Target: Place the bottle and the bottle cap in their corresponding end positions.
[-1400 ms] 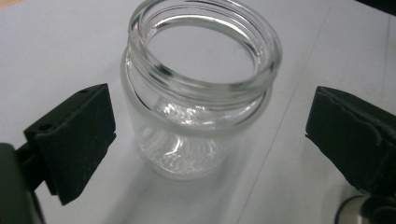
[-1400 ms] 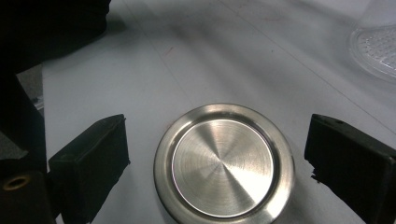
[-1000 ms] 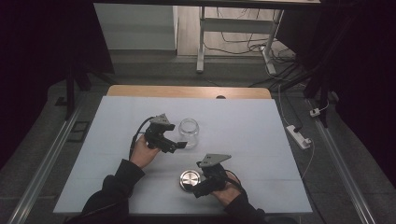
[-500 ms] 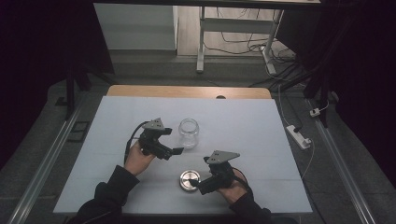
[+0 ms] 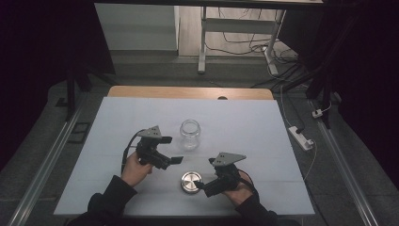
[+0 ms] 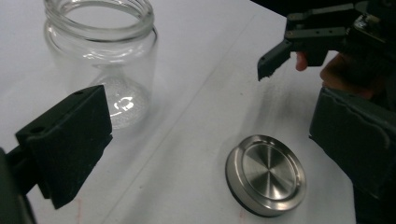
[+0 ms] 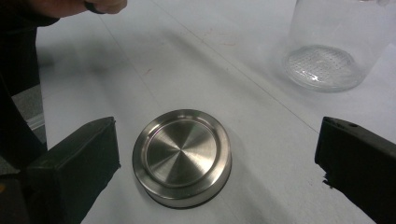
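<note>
Dim room, pale desk (image 5: 244, 117) under the lamp. Left tongs (image 5: 170, 149) wide open with nothing between the jaws, which have just been spreading; just beyond them an upright, lidless glass jar (image 5: 190, 134), apart from both pads. Right tongs (image 5: 199, 186) likewise gaping and gripping nothing, after the same spreading. Directly ahead of the right tongs, flat on the desk, a round steel lid (image 5: 191, 181), rim down, close to the near jaw tip yet untouched. Lid between the two tongs, nearer the right pair.
</note>
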